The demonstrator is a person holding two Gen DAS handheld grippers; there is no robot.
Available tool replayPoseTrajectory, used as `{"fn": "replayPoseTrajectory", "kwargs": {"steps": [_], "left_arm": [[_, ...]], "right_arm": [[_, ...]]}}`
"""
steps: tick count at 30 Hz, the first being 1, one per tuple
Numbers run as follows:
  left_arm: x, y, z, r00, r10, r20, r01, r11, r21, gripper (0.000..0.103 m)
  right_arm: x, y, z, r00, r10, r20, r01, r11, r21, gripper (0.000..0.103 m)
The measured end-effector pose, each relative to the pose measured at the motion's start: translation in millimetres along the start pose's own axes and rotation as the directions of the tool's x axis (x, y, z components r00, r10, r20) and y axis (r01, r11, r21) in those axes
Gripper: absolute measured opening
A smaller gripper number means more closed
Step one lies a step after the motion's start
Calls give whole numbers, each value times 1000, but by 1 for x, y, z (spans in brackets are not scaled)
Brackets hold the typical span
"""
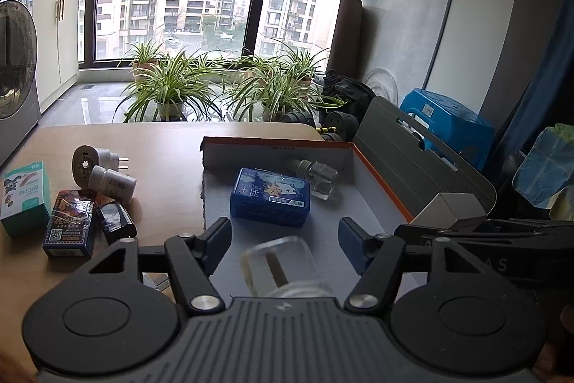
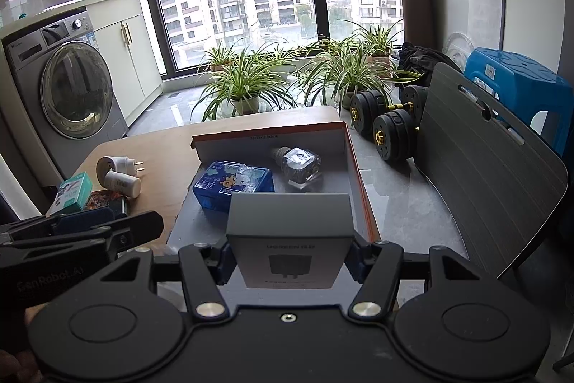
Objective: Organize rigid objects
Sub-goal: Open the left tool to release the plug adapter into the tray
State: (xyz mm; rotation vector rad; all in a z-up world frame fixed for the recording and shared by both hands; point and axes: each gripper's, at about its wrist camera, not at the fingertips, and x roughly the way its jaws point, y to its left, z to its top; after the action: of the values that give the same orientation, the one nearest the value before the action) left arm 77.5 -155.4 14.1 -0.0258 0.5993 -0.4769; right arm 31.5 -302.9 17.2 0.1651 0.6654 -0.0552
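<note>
Nearest to me the left gripper [image 1: 285, 239] stands with its jaws apart over the near end of the box [image 1: 380, 182], and a clear jar [image 1: 283, 270] sits blurred between the fingers [image 1: 219, 239] with daylight on both sides; neither pad presses on it, so I would say it is loose, not held. Beside it the right gripper [image 2: 290, 261] is clamped tight on a grey carton [image 2: 290, 239], pads flush on both its sides, carrying it above the box's near right corner. The risk I see is crowding: both grippers work the same end of the box and the right one's arm lies just beside the left's right finger, so a careless move could knock them together or tip the jar. The jar looks smooth and might roll or clatter if nudged, and a carton lowered blind could land on it. Further in, the box already holds a blue tin [image 1: 271, 198] about mid-floor and a small glass bottle [image 1: 317, 176] lying on its side toward the far wall, near the tin; I can't tell whether they touch. Left of the box, on the table [image 1: 168, 146], more things wait: a white bottle [image 1: 113, 183] on its side, a plug adapter [image 1: 97, 160] behind it, a green-and-white packet [image 1: 25, 198], a dark printed packet [image 1: 70, 227] and a small black item [image 1: 116, 221].
</note>
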Motion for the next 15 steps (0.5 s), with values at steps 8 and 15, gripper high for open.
{"fn": "replayPoseTrajectory", "kwargs": {"steps": [8,15], "left_arm": [[4,7,-2,1000,11,-12,-11,1000,-7,66],[-2,22,0,999,26,-20,-26,999,-29,66]], "right_arm": [[1,0,-2,1000,-4,-8,4,1000,1,71],[2,-1,-2,1000,-1,-13,1,1000,0,71]]}}
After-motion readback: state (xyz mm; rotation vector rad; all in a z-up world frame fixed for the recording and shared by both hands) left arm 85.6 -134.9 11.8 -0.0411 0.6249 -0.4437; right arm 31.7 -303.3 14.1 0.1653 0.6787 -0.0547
